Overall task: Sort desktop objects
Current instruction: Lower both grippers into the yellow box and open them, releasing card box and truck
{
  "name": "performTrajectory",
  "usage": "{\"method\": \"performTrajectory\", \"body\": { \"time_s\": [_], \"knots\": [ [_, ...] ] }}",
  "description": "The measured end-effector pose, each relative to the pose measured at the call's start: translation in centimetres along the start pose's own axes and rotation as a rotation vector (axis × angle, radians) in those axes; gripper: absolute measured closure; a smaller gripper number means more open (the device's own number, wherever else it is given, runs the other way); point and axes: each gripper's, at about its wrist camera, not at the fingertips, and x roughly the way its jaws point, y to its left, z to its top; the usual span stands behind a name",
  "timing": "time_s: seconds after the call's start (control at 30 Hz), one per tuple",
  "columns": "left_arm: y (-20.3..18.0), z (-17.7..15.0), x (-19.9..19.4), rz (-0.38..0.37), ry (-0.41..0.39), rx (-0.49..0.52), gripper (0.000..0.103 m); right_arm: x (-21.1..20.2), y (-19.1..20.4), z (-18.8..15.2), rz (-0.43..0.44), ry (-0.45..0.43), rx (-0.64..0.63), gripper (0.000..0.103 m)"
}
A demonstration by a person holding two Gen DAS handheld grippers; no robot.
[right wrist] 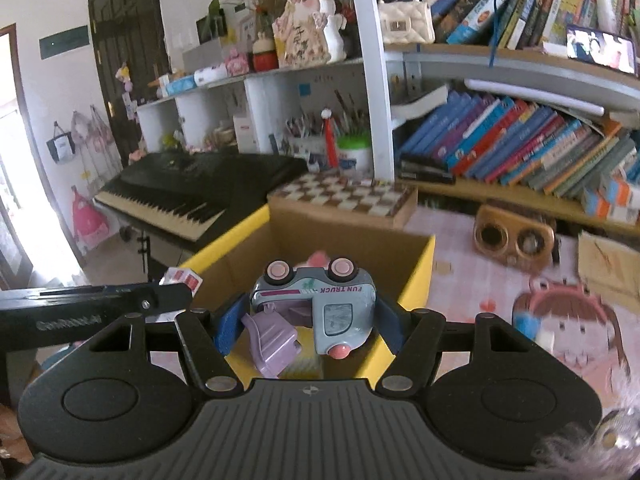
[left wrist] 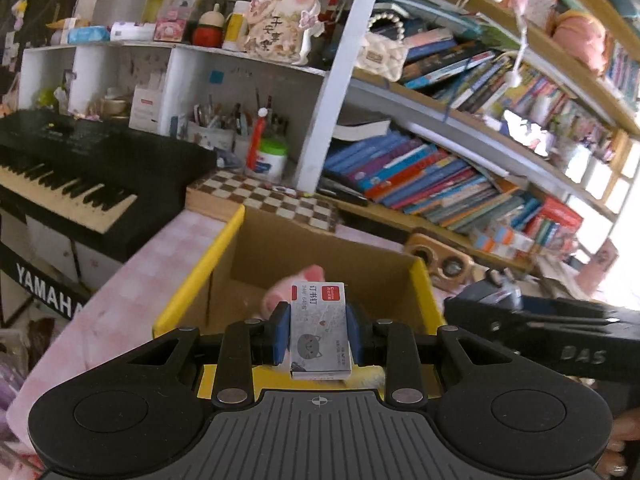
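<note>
Staple box (left wrist: 319,330) in the left tool (left wrist: 319,338) and toy truck (right wrist: 320,308) in the right tool (right wrist: 308,322), both clamped tight, should clear the cardboard box's (right wrist: 416,280) near rim before release.

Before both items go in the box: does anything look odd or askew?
Yes. The toy truck in the right gripper is upside down, wheels up, its purple rear flap hanging open.

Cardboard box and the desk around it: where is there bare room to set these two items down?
Inside the cardboard box the floor looks mostly bare beyond a pink item. The pink tablecloth between the box and the wooden toy is free. Crowded: the chessboard behind the box and the bookshelf.
</note>
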Motion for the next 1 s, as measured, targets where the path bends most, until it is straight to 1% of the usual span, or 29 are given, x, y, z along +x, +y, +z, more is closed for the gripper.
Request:
{"method": "performTrajectory", "body": {
  "time_s": [0.1,0.2,0.33,0.37,0.4,0.47,0.6,0.8,0.87,0.9,0.93,1.0],
  "knots": [
    [0.0,0.5,2.3,0.036,0.021,0.018,0.075,1.7,-0.9,1.2,0.009,-0.005,-0.007,0.038],
    [0.0,0.4,4.4,0.066,0.059,0.03,0.075,3.3,-1.4,1.8,0.019,0.003,-0.02,0.038],
    [-0.1,-0.5,7.0,0.102,0.139,0.05,0.075,5.4,-1.7,2.2,0.035,0.026,-0.043,0.038],
    [-0.2,-0.7,7.5,0.11,0.159,0.059,0.075,5.8,-1.8,2.3,0.039,0.033,-0.052,0.038],
    [-0.5,-1.0,7.8,0.122,0.163,0.095,0.075,6.3,-1.8,2.3,0.041,0.04,-0.061,0.038],
    [-1.0,-1.1,8.5,0.131,0.186,0.122,0.075,7.3,-1.9,2.2,0.045,0.059,-0.078,0.038],
    [-1.4,-1.3,9.8,0.137,0.227,0.143,0.075,9.1,-2.2,1.9,0.046,0.108,-0.099,0.038],
    [-1.7,-1.5,11.0,0.14,0.264,0.166,0.073,11.2,-2.8,1.3,0.044,0.167,-0.119,0.038],
    [-1.8,-1.6,11.1,0.143,0.264,0.172,0.073,11.7,-3.0,1.1,0.044,0.184,-0.124,0.038],
    [-1.7,-1.6,11.0,0.141,0.252,0.164,0.072,11.9,-3.2,1.0,0.044,0.192,-0.125,0.038],
    [-1.6,-1.5,10.6,0.134,0.228,0.146,0.07,12.1,-3.3,0.9,0.044,0.2,-0.126,0.038],
    [-1.6,-1.5,10.0,0.134,0.194,0.122,0.06,12.4,-3.4,0.7,0.038,0.202,-0.146,0.038]
  ]
}}
